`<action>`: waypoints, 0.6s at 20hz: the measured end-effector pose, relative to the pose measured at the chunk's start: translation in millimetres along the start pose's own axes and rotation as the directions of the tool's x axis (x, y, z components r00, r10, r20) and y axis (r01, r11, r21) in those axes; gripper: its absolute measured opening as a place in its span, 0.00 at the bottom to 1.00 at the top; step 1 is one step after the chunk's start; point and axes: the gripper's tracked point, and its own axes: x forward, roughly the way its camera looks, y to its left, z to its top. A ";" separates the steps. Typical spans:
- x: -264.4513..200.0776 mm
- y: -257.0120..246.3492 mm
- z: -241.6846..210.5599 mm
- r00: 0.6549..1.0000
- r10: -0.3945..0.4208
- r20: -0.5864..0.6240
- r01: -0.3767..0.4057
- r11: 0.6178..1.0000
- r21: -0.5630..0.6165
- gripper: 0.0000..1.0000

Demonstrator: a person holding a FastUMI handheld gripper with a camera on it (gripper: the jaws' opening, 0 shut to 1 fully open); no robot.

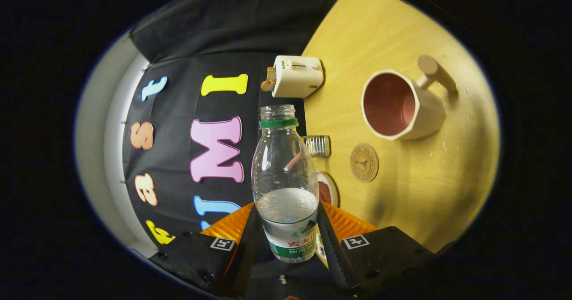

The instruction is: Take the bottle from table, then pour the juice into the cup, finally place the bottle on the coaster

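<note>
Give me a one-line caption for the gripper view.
Gripper shut on an uncapped water bottle, tipped toward the cup, coaster beyond.

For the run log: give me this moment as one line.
phase: pouring approach | gripper: shut on bottle, uncapped, part full, tilted | cup: on table, beyond fingers | coaster: bare

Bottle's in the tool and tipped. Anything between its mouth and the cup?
Nothing visible. The tool is shut on the bottle, cap off. Only bare table lies between its mouth and the cup. The toaster, small jar and coaster flank that gap without blocking it.
</note>
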 end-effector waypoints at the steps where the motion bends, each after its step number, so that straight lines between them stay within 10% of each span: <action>1: -1.4 -1.8 3.3 1.000 -0.015 0.023 0.017 0.996 -0.086 0.72; 7: -0.1 7.3 -4.8 0.999 -0.006 0.041 0.027 0.854 -0.520 0.72; 12: 15.3 27.4 -4.8 0.993 0.015 0.117 0.086 0.586 -0.806 0.72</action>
